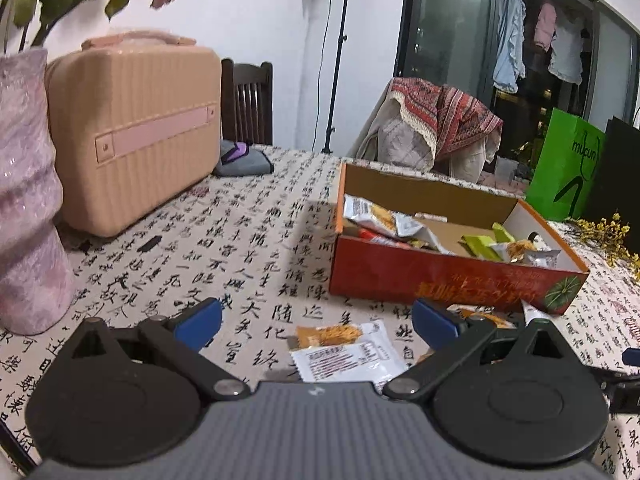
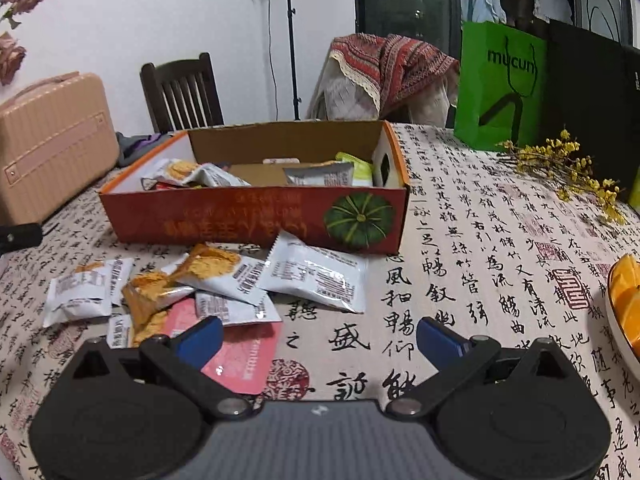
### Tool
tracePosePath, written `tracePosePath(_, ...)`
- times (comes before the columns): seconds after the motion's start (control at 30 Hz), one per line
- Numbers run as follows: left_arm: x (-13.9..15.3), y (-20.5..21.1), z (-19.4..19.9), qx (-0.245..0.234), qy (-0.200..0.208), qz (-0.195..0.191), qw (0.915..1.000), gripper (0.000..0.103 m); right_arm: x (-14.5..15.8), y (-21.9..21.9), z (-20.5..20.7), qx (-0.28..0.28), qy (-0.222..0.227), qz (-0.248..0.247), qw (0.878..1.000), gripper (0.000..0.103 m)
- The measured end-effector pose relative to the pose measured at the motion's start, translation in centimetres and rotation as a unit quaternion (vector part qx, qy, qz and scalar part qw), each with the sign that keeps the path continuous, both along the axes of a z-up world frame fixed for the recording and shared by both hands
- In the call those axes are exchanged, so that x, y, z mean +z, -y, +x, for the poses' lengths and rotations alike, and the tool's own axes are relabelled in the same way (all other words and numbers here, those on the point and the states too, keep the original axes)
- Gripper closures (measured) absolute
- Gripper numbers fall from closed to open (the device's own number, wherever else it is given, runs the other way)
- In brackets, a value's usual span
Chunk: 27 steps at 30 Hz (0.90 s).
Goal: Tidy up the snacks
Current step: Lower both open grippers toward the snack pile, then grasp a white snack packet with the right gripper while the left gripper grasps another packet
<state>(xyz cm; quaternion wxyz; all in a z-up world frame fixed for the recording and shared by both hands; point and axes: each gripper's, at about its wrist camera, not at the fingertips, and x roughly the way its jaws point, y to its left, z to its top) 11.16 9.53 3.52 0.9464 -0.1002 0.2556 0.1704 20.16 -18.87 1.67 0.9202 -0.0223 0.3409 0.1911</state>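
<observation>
A red-orange cardboard box (image 1: 440,280) (image 2: 256,220) with a pumpkin picture stands on the table and holds several snack packets (image 1: 384,220) (image 2: 192,174). More white-and-orange packets (image 2: 224,272) and a pink packet (image 2: 244,360) lie loose on the cloth in front of the box. One white packet (image 1: 344,354) lies just ahead of my left gripper (image 1: 316,324), which is open and empty. My right gripper (image 2: 318,338) is open and empty, low over the cloth, right of the loose pile.
A pink case (image 1: 132,128) and a pink vase (image 1: 28,200) stand at the left. A green bag (image 2: 500,84), a black bag (image 2: 592,96) and yellow flowers (image 2: 568,168) stand behind right. A bowl rim (image 2: 614,312) is at the far right. Chairs stand behind the table.
</observation>
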Motion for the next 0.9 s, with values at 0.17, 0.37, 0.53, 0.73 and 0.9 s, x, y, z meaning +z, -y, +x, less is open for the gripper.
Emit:
tracePosePath(0.17, -0.5, -0.9, 0.2, 0.003, -0.006, -0.007, 1.0000, 0.000, 0.1, -0.9, 2.3, -0.002, -0.012, 0.012, 1.000, 0.000)
tracePosePath(0.37, -0.9, -2.1, 0.3, 0.016, -0.015, -0.011, 0.9997, 0.000, -1.0, -3.3, 7.6, -0.025, -0.036, 0.009, 0.999, 0.010)
tracePosePath(0.53, -1.4, -2.9, 0.5, 0.024, -0.025, -0.018, 0.9992, 0.000, -2.8, -4.2, 9.8, -0.029, -0.054, -0.001, 0.998, 0.019)
tracePosePath(0.73, -2.1, -1.9, 1.6, 0.004, -0.042, -0.027, 0.9988, 0.000, -2.3, -2.9, 8.6, -0.020, -0.031, 0.018, 0.999, 0.067)
tracePosePath(0.9, -3.2, -0.1, 3.4, -0.017, -0.069, -0.032, 0.9969, 0.000, -1.3, -1.2, 7.0, -0.017, -0.008, 0.045, 0.999, 0.081)
